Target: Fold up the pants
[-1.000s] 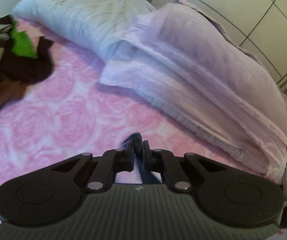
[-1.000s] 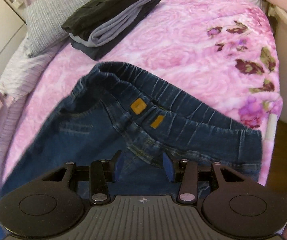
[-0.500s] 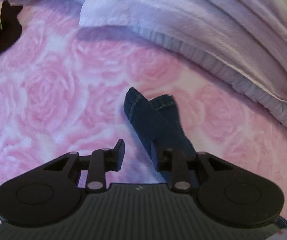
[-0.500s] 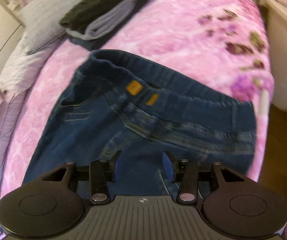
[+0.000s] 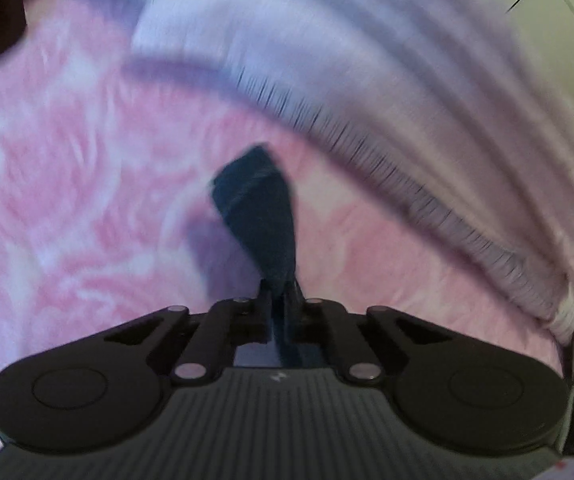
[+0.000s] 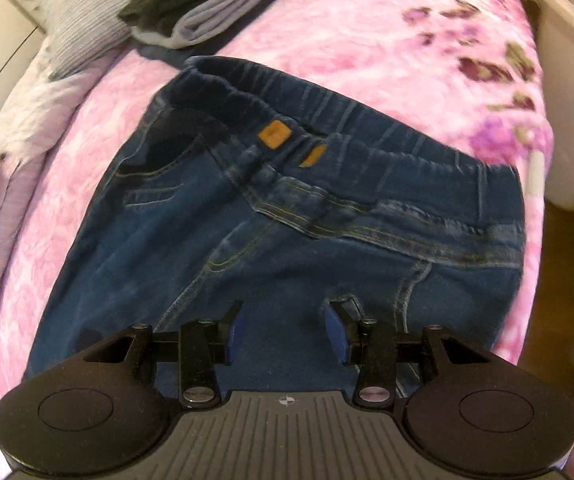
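Left gripper (image 5: pixel 281 300), open half a sec ago, now pinches the jeans' leg end (image 5: pixel 261 216) off the pink bedspread (image 5: pixel 67 200) (blurred, prob. mid-lift), while right gripper (image 6: pixel 283 330) hovers wide open, holding nothing, over the jeans (image 6: pixel 287 208), so lengthwise fold starts.

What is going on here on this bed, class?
A person is folding a pair of jeans on a pink flowered bedspread, with a hand-held gripper in each hand. The left hand-held gripper is shut on a leg end of the jeans and holds it off the bedspread. The right hand-held gripper is open over the seat of the jeans, below the waistband. A stack of folded clothes lies beyond.
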`<state>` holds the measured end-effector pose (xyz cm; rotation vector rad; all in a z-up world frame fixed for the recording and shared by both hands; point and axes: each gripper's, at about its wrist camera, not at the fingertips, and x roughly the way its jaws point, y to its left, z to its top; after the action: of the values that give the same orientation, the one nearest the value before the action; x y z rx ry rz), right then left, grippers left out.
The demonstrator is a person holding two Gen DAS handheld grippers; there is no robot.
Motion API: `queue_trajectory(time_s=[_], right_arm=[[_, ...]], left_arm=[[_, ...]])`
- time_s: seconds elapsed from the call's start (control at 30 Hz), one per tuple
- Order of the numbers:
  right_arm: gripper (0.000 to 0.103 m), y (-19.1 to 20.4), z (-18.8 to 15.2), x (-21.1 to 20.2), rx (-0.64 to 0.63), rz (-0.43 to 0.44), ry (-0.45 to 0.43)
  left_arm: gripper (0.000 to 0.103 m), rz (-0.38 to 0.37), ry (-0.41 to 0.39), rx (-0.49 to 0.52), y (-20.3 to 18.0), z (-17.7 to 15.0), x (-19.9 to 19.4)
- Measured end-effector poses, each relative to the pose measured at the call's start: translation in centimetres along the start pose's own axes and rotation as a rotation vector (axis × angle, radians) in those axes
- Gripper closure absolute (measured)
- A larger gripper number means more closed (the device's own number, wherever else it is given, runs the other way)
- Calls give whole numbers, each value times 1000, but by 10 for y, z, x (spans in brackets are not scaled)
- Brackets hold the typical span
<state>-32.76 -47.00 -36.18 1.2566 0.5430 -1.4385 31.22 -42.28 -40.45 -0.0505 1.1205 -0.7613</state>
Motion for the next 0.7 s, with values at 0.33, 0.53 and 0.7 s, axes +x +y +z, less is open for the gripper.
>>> queue_trajectory(time_s=[0.33,0.53,0.7], right_arm=[[62,-7,2,13,98,5,38],[62,-7,3,14,55,4,39],[62,-14,1,22,99,-24,43]], left_arm=[[73,-129,161,429,-140,-2,63],[73,-178,52,264,-66,4,37],[73,-172,109,234,-65,21,71]])
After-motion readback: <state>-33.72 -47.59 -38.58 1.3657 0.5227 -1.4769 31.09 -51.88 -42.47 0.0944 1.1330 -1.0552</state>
